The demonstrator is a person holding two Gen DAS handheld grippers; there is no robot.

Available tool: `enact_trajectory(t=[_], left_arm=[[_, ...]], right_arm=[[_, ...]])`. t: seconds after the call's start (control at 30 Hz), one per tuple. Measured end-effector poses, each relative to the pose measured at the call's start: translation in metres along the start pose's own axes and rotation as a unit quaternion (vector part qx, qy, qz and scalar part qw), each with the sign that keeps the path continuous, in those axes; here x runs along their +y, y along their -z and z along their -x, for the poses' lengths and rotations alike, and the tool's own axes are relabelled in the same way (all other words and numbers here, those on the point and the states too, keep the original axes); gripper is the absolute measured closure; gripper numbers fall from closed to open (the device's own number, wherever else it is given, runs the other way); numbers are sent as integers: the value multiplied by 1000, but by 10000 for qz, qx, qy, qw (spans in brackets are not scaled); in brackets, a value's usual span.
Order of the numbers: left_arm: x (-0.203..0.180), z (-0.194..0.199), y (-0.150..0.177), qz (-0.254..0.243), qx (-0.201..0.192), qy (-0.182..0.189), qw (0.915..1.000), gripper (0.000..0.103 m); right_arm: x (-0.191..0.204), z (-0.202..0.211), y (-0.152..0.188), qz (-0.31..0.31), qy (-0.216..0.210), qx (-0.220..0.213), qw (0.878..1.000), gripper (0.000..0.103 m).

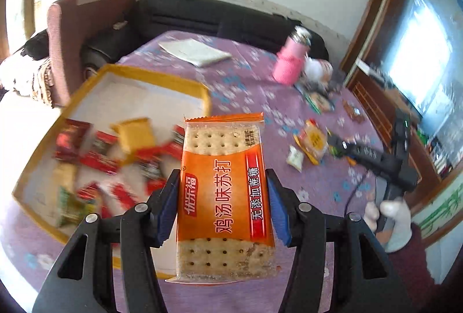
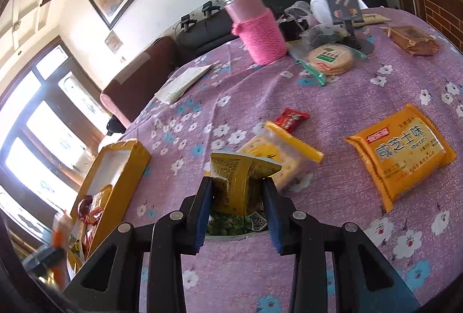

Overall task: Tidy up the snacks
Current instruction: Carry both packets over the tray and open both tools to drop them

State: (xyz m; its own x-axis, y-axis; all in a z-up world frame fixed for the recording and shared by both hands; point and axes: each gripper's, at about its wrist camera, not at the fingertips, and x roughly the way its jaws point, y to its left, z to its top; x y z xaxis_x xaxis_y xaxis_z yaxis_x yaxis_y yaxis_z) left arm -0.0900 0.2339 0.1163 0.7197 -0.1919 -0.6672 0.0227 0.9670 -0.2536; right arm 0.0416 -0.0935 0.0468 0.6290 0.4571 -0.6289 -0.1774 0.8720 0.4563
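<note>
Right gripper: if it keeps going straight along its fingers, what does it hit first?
Probably the clear cracker pack with the yellow edge, lying on the tablecloth just beyond the yellow packet that the right gripper holds; depth is uncertain.

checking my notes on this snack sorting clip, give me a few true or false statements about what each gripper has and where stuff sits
1. The left gripper grips an orange cracker pack. True.
2. The right gripper is empty. False: it is shut on a yellow-green snack packet.
3. The yellow-rimmed box already holds snacks. True.
4. The pink bottle lies on its side. False: it stands upright.
5. A yellow biscuit pack lies on the tablecloth. True.
</note>
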Motion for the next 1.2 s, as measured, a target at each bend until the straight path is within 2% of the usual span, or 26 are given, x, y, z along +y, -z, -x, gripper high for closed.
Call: enact_trajectory(t=[0.1,0.23,0.37,0.43,0.53,0.73,0.9,1.1,1.2], left_arm=[[39,19,-27,211,-158,-218,9994,49],[70,21,-58,197,-247,-665,9973,49],[109,-6,-83,616,-69,-806,9948,49],[126,-21,-86,809,-26,-852,9931,48],[150,-54,-86,1201,144,-704,9902,48],[168,-106,-80,1540,478,-574,9852,48],[173,-120,-75,1561,550,-544,9847,48],[161,-105,-79,1279,462,-528,9893,46],[152,-82,-75,1202,312,-579,9906,46]], right_arm=[[32,6,0,164,-291,83,9994,68],[89,9,-11,444,-666,206,9966,68],[154,-1,-24,827,-894,345,9920,68],[182,-14,-23,959,-961,476,9896,68],[210,-47,-16,1074,-892,718,9876,68],[233,-122,7,1133,-583,1260,9838,68],[235,-164,22,1171,-391,1549,9802,68],[240,-168,25,1119,-499,1514,9809,64],[243,-142,25,1211,-582,1270,9828,61]])
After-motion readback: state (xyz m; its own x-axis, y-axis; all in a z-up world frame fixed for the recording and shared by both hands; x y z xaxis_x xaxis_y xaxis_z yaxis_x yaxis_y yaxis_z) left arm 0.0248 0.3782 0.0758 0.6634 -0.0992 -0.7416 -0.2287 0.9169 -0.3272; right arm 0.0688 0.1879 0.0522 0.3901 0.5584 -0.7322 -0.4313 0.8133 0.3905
